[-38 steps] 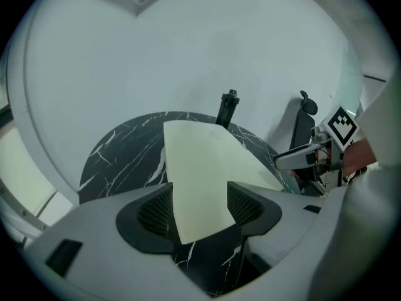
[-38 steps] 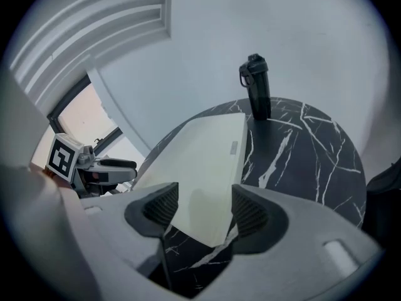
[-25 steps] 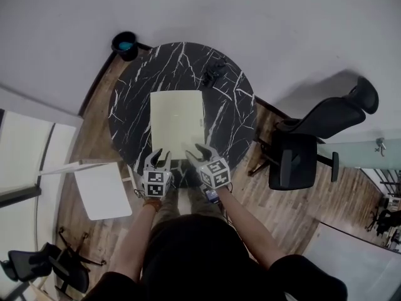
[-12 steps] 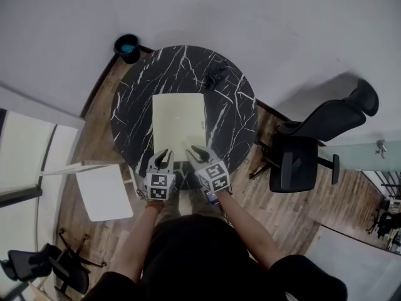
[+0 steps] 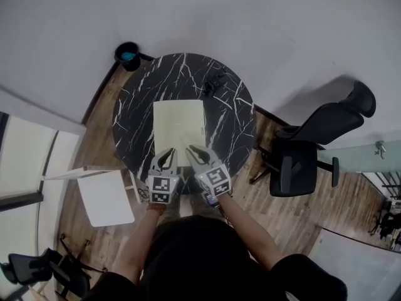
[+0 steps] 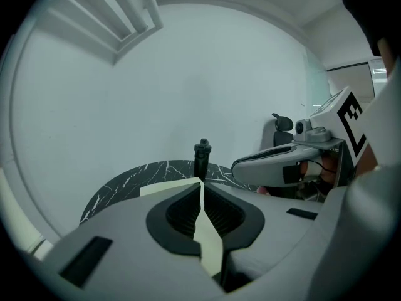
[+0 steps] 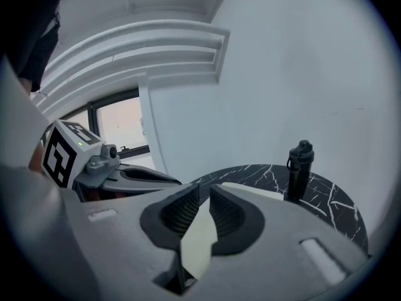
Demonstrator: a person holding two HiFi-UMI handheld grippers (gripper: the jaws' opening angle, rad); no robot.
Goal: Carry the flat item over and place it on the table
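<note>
My left gripper (image 5: pixel 168 152) and right gripper (image 5: pixel 190 150) have just been closing and now pinch the pale-yellow flat sheet (image 5: pixel 178 123) on the round black marble table (image 5: pixel 135 118); I judge lifting comes next.

A second ago both pairs of jaws stood wide apart at the near edge of the pale sheet (image 5: pixel 178 124), and they have just been closing. The left gripper (image 5: pixel 168 153) now pinches that edge tight between its pads. The right gripper (image 5: pixel 193 150) clamps it too, tips slightly apart. Both have risen toward the head camera, lifting the sheet's near edge off the surface (image 5: pixel 135 118).
</note>
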